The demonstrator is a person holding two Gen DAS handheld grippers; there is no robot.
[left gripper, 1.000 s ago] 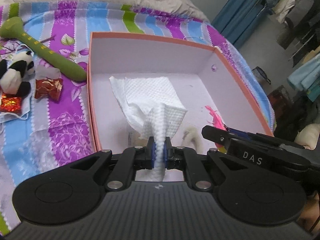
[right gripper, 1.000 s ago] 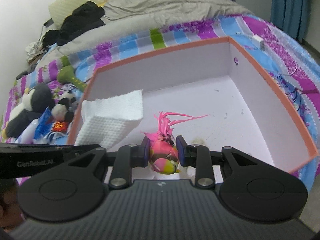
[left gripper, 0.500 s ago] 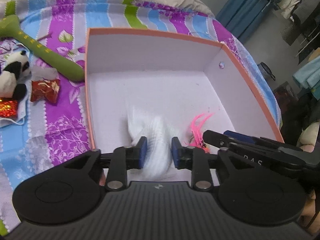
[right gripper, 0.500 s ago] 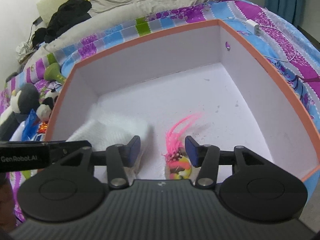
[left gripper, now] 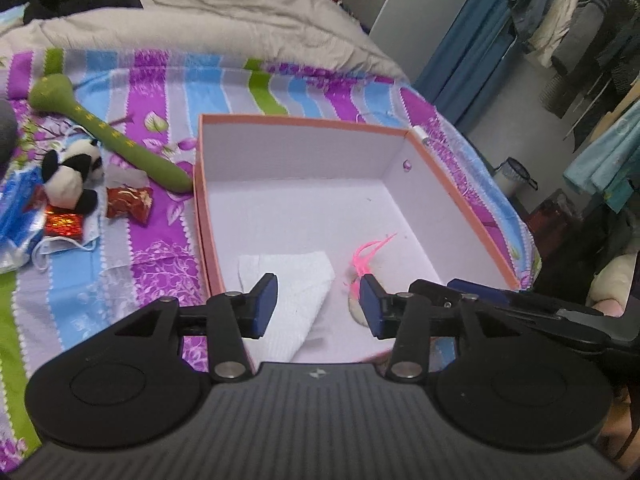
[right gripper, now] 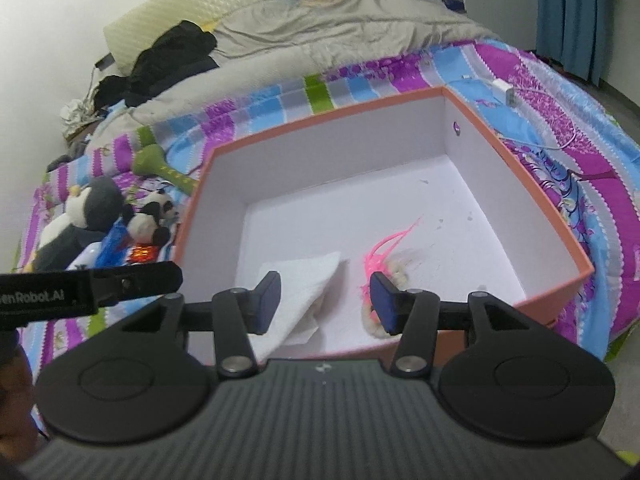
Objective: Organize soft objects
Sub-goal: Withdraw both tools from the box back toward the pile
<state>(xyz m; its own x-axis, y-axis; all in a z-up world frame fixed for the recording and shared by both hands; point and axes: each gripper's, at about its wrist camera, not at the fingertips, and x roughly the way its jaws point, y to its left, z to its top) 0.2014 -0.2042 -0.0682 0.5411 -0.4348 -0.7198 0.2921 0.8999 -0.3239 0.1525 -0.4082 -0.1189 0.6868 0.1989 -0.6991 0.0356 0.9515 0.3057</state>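
Observation:
A pink-rimmed open box [left gripper: 304, 122] [right gripper: 320, 120] sits on the striped bedspread. A white cloth [left gripper: 296, 280] [right gripper: 304, 276] lies crumpled at the near left of its floor. A small plush toy with pink feathers [left gripper: 366, 254] [right gripper: 382, 254] lies just right of the cloth. My left gripper [left gripper: 318, 300] hovers above the box's near edge, its jaws opening and nothing between them. My right gripper [right gripper: 325, 300] is open and empty above the same edge; its finger [left gripper: 500, 304] shows at the right of the left wrist view.
Left of the box lie a green plush stick [left gripper: 116, 138], a small panda [left gripper: 70, 174], red candy packs [left gripper: 128, 202], a face mask [left gripper: 68, 240] and a bigger black-and-white plush [right gripper: 80, 216]. A grey duvet [left gripper: 200, 36] covers the far bed. A charger [right gripper: 504, 90] lies beyond the box.
The left gripper let go of the white cloth and the right let go of the feathered toy. Both now rest in the box, and both grippers have pulled back and up.

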